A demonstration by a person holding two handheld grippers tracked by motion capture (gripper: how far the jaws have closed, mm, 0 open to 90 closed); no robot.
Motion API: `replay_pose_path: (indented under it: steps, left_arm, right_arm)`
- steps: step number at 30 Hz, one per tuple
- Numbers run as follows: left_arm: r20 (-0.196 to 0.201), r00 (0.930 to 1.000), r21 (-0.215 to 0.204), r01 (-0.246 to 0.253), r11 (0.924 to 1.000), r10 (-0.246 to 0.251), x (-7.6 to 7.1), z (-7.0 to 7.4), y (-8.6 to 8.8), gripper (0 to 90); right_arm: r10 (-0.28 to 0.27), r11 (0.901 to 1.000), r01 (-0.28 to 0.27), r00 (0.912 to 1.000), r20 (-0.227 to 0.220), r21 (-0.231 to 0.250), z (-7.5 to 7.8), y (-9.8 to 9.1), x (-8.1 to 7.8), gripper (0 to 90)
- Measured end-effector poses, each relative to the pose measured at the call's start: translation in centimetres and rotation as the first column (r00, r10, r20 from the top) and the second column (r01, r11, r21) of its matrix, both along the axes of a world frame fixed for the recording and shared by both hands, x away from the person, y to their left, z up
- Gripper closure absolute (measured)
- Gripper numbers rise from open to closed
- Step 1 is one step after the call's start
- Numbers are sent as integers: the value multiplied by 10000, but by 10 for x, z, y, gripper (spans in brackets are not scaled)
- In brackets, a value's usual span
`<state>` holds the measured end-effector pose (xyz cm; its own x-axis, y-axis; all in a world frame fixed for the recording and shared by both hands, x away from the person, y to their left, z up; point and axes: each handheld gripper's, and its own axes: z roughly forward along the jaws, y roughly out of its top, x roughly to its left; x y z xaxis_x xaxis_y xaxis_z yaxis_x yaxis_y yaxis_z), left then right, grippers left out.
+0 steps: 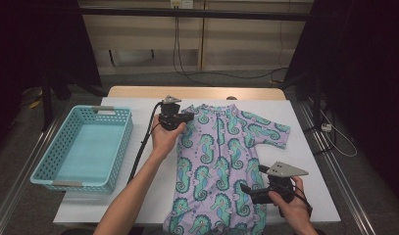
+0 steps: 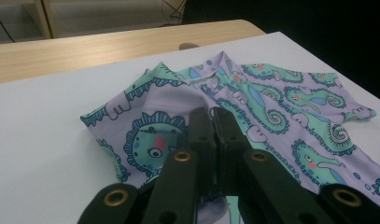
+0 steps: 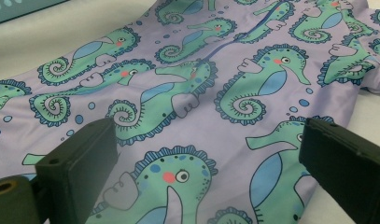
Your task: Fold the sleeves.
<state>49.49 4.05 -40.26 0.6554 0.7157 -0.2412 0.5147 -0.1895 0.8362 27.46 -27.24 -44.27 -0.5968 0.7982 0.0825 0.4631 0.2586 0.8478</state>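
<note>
Swimsuit [image 1: 221, 161]: lilac, teal seahorse print, lying flat, one sleeve folded in.

Black claws [image 1: 189, 117], brass rivets, trailing cables

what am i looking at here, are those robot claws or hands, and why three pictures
Those are a person's hands, each holding a hand-held two-jaw tool. One picture looks down from above the white table; the other two come from cameras riding on each tool. On the table lie a lilac child's swimsuit printed with green seahorses and a pale blue plastic basket with nothing in it. The left tool is shut on the swimsuit's sleeve, which looks folded in over the chest. The right tool stands open, low over the suit's lower half, gripping nothing.
</note>
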Motion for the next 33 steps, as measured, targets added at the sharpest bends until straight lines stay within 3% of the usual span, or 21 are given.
replay_pose_path:
  steps: [4,15,17,26,33]
  left_arm:
    - [-36,9997,216,262,9994,-261,-1,-4,-8,877]
    - [-398,9985,128,377,9992,-372,0,-22,-22,873]
    - [-417,9978,335,527,9980,-513,0,-25,-25,874]
    - [-704,9950,544,744,9957,-705,-1,-44,-39,869]
    - [-892,9911,754,1054,9916,-985,-5,-51,-45,833]
  right_arm:
    - [-14,10000,14,10000,-2,16,0,0,0,39]
    - [25,10000,-25,10000,-2,8,0,0,0,39]
    - [40,10000,-40,10000,-7,-2,0,0,0,39]
    - [77,10000,-78,10000,-20,-12,0,0,-1,39]
    - [116,9999,-116,9999,-36,-27,-1,0,0,39]
